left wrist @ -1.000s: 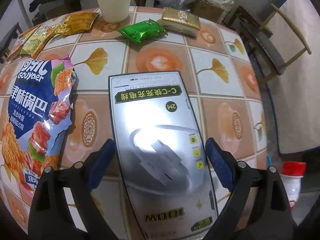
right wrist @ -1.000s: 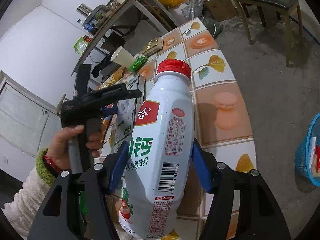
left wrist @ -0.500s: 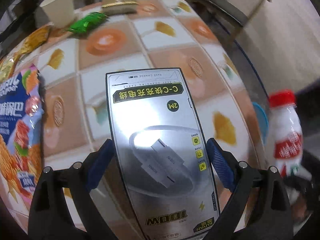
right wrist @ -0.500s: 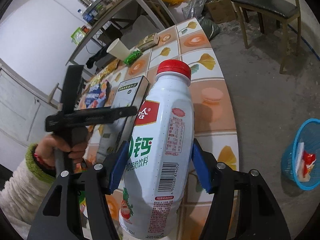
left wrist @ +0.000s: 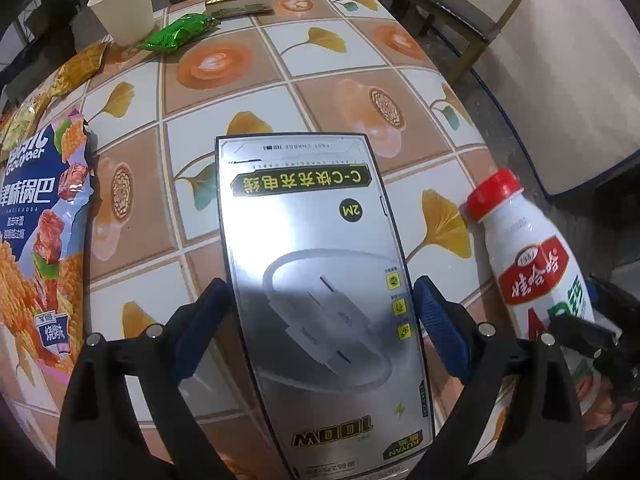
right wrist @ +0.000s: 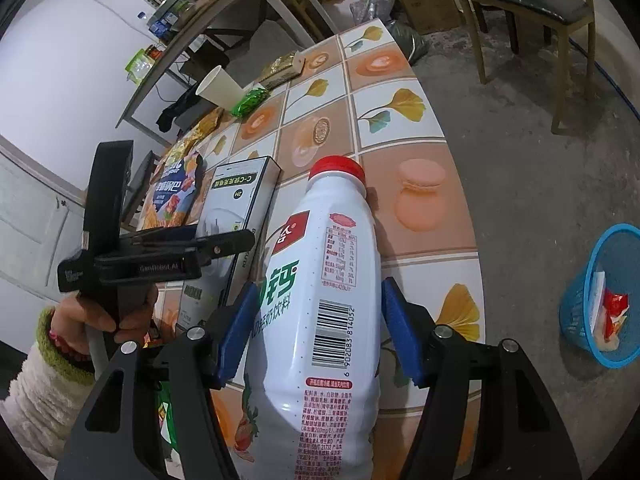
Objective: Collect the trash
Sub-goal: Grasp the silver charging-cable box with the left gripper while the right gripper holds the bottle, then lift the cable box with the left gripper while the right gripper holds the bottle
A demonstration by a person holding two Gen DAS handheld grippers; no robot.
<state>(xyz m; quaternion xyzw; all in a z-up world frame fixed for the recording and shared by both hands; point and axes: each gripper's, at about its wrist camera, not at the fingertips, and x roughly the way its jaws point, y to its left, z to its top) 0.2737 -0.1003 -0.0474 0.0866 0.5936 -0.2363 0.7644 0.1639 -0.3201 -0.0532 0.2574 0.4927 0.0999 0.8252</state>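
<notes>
Above tiled table (left wrist: 248, 92), cable box (left wrist: 320, 280) clamped between left jaws.

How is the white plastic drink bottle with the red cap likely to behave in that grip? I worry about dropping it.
The white plastic drink bottle with the red cap is round and smooth, so it might twist or slip between the right gripper's blue pads. Capped, it shouldn't spill. Whether it's full or empty can't be seen.

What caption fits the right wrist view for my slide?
Right hand-held gripper grips a white drink bottle above the tiled table, blue bin waiting on the floor.
</notes>
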